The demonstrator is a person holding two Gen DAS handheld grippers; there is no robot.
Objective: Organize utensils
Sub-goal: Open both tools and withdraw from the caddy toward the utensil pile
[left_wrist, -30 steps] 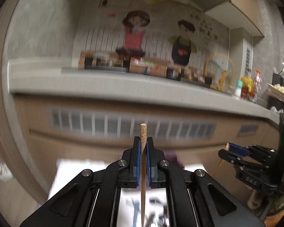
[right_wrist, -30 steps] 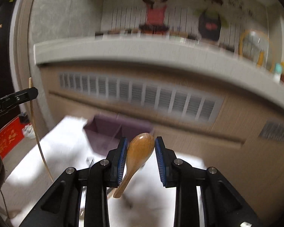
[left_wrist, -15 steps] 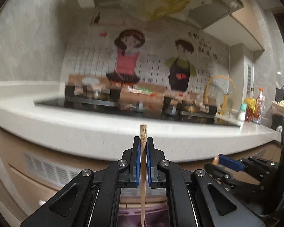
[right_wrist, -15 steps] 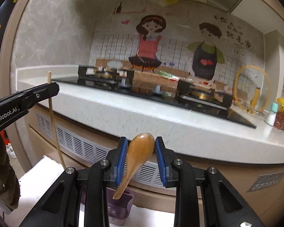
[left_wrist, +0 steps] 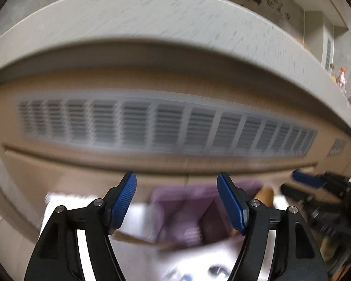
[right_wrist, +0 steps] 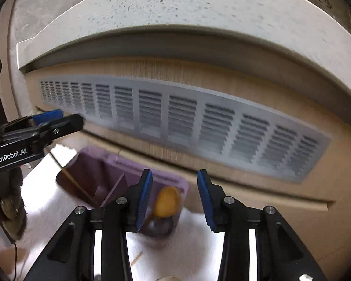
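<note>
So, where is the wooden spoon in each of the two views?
Left wrist view: the spoon is low on the right, over the right end of the purple holder.
Right wrist view: the spoon is low in the centre, between the pads but free of them.
Shared landmark: the grey vent.

1. Purple plastic utensil holder with divided compartments (right_wrist: 119,175): upright on the white surface, against the base of the beige cabinet front, open top visible.
2. Brown wooden spoon (right_wrist: 167,201): in the holder's right end compartment, rounded end up, poking above the rim. Blurred.
3. Thin wooden chopstick (right_wrist: 78,185): leaning diagonally in the left compartment, upper end resting at the left rim.
</note>
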